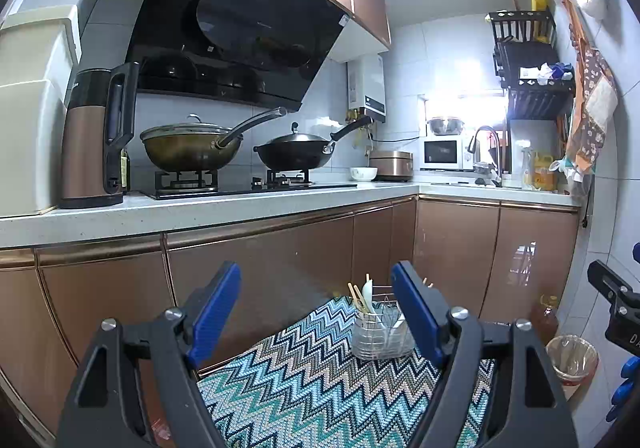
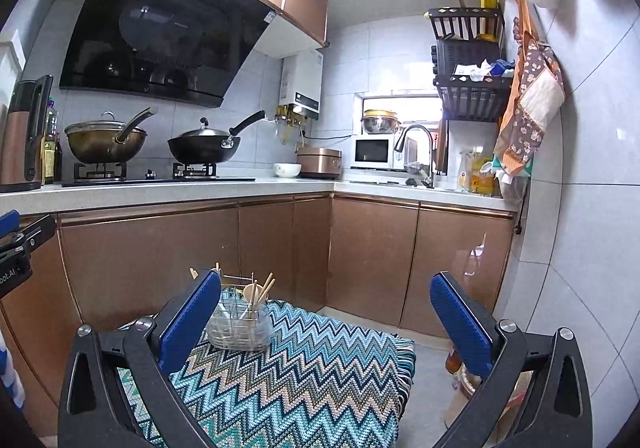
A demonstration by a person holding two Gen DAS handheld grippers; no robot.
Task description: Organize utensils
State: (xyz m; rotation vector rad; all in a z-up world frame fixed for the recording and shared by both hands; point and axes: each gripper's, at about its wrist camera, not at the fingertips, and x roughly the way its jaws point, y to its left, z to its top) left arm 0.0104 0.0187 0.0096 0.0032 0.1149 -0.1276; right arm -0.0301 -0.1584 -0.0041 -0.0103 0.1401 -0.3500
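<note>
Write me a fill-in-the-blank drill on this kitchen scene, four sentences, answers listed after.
1. The wire utensil holder stands on a ____-patterned cloth.
2. Both the left claw and the right claw are ____.
3. The chopsticks stand ____ the holder.
4. Each stove burner carries a ____.

Missing words: zigzag; open; inside; wok

Zigzag woven cloth (image 2: 304, 376) in teal, navy, white and tan, copper-brown glossy cabinet doors (image 2: 160, 260), speckled white counter (image 2: 160, 194). Both tongs (image 1: 316, 312) (image 2: 326, 322) are black with bright blue pads. Pale wooden chopsticks (image 2: 262, 290) in a clear wire-framed holder (image 2: 240, 328).
</note>
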